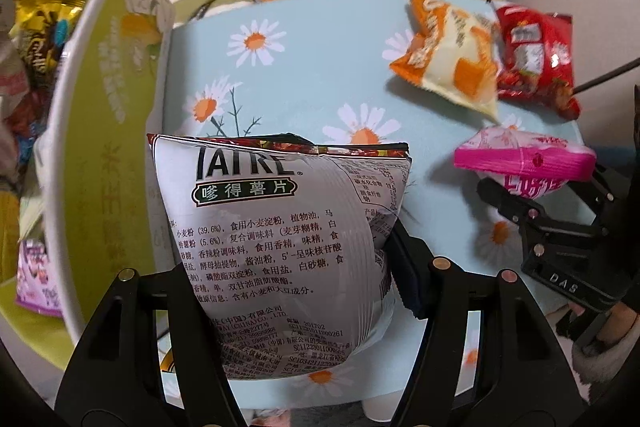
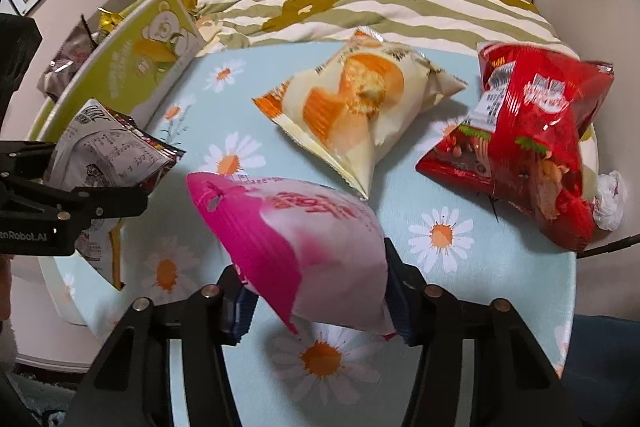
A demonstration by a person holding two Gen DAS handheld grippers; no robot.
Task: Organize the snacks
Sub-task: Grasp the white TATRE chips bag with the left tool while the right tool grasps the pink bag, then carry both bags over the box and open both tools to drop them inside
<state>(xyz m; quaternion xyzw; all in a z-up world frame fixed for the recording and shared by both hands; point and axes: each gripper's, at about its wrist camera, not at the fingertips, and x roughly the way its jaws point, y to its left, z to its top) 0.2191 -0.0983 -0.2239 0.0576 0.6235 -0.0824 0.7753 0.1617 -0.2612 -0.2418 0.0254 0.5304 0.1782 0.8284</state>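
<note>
Silver foil fills most of my left wrist view: the potato chip bag [image 1: 280, 251] is pinched between the fingers of my left gripper [image 1: 288, 291], back side facing me, dense black ingredient print under a green label, a dark red crimped seam along its top. It hides my left finger's pad entirely, and its bottom edge is cut off behind the gripper frame. It hangs above the daisy-print table [image 1: 312, 67], just beside the green cardboard box [image 1: 108, 95]. Other packets sit inside that box, blurred and half cropped; one looks gold, though I can't read it.

My right gripper [image 2: 316, 299] is clamped on the pink snack bag [image 2: 304, 251], puffy, fading from magenta to pale pink, its lettering smeared by motion. Lying on the table beyond are an orange-and-cream cake packet [image 2: 356, 119] and a red snack bag [image 2: 532, 147], close together.
</note>
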